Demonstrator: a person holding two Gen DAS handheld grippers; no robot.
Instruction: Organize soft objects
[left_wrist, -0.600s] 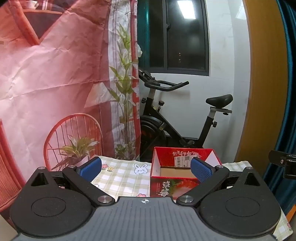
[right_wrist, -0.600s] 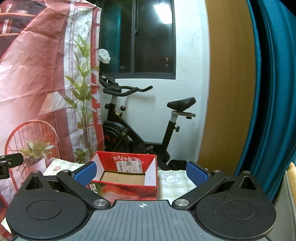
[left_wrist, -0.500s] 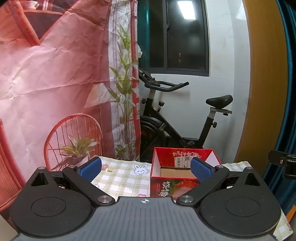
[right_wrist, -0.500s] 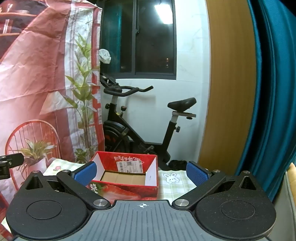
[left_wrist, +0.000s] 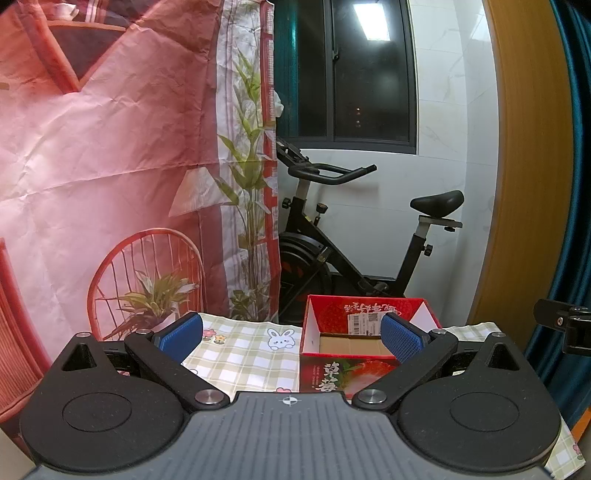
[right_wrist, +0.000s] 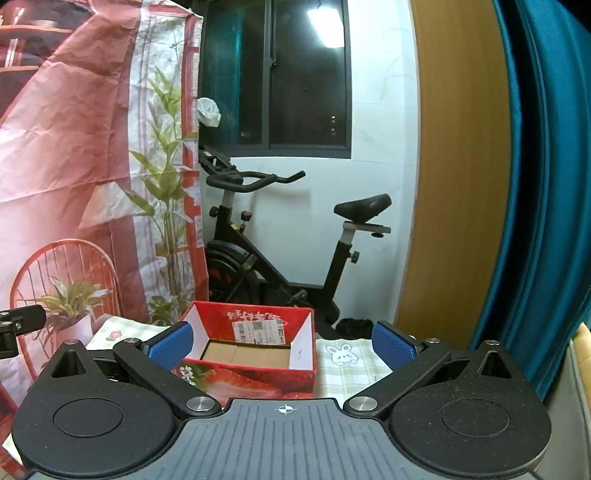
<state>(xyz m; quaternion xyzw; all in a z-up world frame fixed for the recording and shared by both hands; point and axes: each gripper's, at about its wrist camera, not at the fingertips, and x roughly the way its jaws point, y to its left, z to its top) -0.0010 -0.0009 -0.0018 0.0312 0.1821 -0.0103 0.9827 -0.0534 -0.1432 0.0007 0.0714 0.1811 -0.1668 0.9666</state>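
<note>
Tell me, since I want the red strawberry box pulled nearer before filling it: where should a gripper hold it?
Probably the near wall of the red strawberry box, pinched from above: the top is open, the box looks empty, and that thin upright rim faces the wide-open right gripper.

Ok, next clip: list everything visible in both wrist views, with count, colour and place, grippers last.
box: one, red with strawberry print, open top, nothing seen inside, on the tablecloth
label: one, white, on the box's inner far wall
tablecloth: one, green and white check with bunny prints, under the box
backdrop: one, pink-red, printed with a chair and plants, hanging at the left
exercise bike: one, black, behind the box, under the window
window: one, dark, in the far wall
wood panel: one, tan, right of the window
curtain: one, teal, far right
soft objects: none in view
left gripper: black with blue pads, open, empty
right gripper: black with blue pads, open, empty
</note>
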